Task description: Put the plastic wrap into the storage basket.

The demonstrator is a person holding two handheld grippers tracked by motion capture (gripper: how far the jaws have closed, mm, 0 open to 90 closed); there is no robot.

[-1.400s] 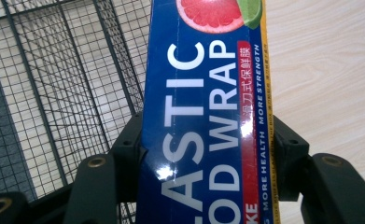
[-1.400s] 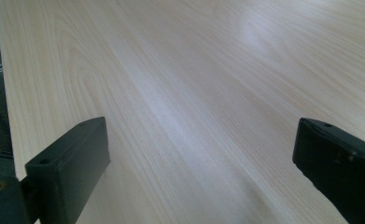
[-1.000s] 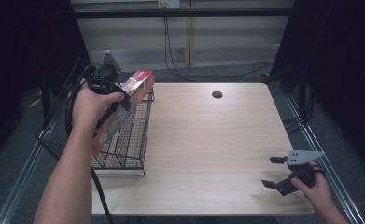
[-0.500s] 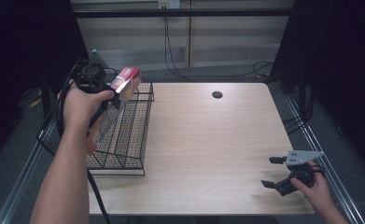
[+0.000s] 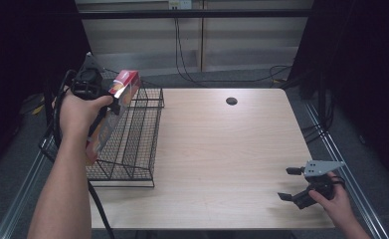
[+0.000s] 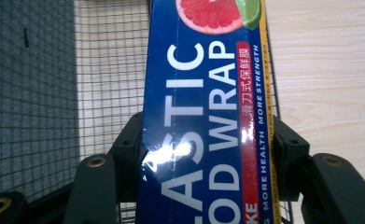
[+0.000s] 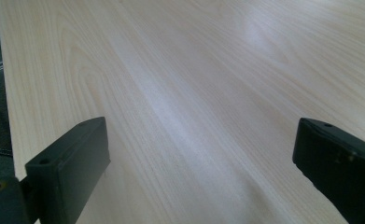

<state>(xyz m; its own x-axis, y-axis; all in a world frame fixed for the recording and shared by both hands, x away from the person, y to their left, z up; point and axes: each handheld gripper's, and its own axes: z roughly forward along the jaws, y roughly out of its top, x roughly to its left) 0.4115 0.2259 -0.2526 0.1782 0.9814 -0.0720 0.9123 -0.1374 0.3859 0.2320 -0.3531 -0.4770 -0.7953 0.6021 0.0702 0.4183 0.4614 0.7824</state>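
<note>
A long blue box of plastic food wrap (image 6: 203,116) with a grapefruit picture and a red end (image 5: 125,82) is clamped between the jaws of my left gripper (image 5: 113,102) (image 6: 203,163). The box hangs over the left side of the black wire basket (image 5: 132,144), tilted, with its lower end hidden behind the person's hand. My right gripper (image 5: 292,184) rests low at the table's near right corner, jaws spread wide apart over bare wood (image 7: 194,121), nothing between them.
The wire basket stands at the table's left edge, partly overhanging it. A dark round hole (image 5: 231,101) sits near the table's far edge. Cables hang down the back wall (image 5: 182,45). The light wooden tabletop (image 5: 222,149) stretches between basket and right gripper.
My left gripper has carried the food wrap box leftward and slightly toward the near side, over the basket. The right gripper has stayed where it was.
</note>
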